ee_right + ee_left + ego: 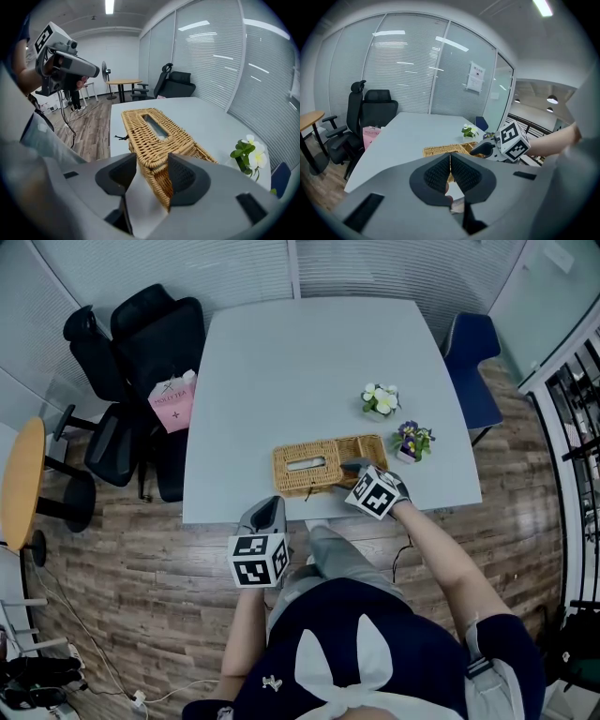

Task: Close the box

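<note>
**The lid can be pushed crooked**

The box (305,465) is set on the table (281,362), near the front edge and close to the person. Only part of it is covered by the lid with the slot. The end by the flowers is seen open.

The right gripper (152,176) is held wide open. The end of the lid is between its jaws, but it is not squeezed, and a gap is seen beside one pad. The left gripper (450,176) is shut with nothing in it. It is held off the table, down by the person's lap.

The box is not held down by anything. If the lid is pushed from one side only, it can be turned crooked and caught on the rim. The whole box may also be slid along the table and not closed at all. If it is pulled toward the person, it can be dropped off the edge.

The purple flowers (411,440) are just beside the open end, and the white flowers (380,399) are near it. They can be knocked over if the box is pushed that way. The chairs (141,352) and the pink bag (173,401) are well apart from it. Nothing is seen in the way of the lid.
</note>
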`<state>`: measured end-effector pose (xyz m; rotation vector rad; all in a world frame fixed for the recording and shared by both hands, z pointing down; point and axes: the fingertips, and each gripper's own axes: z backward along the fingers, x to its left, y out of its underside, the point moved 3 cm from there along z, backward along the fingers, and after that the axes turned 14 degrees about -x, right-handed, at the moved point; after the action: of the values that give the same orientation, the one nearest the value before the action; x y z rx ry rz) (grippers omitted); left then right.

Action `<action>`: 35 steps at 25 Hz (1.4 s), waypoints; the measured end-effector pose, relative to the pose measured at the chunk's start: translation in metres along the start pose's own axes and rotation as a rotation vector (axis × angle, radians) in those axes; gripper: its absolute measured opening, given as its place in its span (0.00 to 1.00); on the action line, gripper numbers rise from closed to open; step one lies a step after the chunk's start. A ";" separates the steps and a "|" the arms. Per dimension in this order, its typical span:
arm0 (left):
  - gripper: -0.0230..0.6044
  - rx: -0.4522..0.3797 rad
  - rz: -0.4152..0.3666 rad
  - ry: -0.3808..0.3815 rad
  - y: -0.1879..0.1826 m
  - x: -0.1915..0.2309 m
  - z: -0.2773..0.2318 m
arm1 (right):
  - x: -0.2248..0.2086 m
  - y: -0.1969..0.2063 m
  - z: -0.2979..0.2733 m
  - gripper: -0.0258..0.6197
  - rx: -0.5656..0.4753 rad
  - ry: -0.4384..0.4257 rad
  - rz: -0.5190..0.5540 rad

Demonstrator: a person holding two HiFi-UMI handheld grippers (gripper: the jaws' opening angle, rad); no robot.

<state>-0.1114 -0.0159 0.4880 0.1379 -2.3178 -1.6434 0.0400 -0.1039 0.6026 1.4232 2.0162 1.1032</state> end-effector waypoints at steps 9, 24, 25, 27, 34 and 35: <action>0.07 0.004 0.002 0.003 0.004 -0.004 -0.002 | 0.005 0.008 0.002 0.38 0.013 -0.002 -0.042; 0.07 -0.014 -0.008 0.016 -0.004 -0.009 -0.003 | 0.016 -0.033 0.043 0.20 -0.248 0.141 -0.197; 0.07 -0.017 -0.009 0.018 -0.005 -0.010 -0.003 | 0.016 -0.036 0.047 0.18 -0.265 0.155 -0.210; 0.07 -0.024 -0.013 0.023 -0.007 -0.012 -0.005 | 0.016 -0.042 0.053 0.15 -0.288 0.179 -0.235; 0.07 -0.054 -0.004 0.046 -0.016 -0.024 -0.006 | 0.027 -0.056 0.068 0.05 -0.338 0.253 -0.324; 0.07 -0.058 -0.001 0.047 -0.017 -0.025 -0.005 | 0.030 -0.058 0.070 0.05 -0.346 0.256 -0.340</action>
<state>-0.0871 -0.0202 0.4695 0.1638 -2.2333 -1.6878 0.0466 -0.0606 0.5178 0.7668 2.0096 1.4444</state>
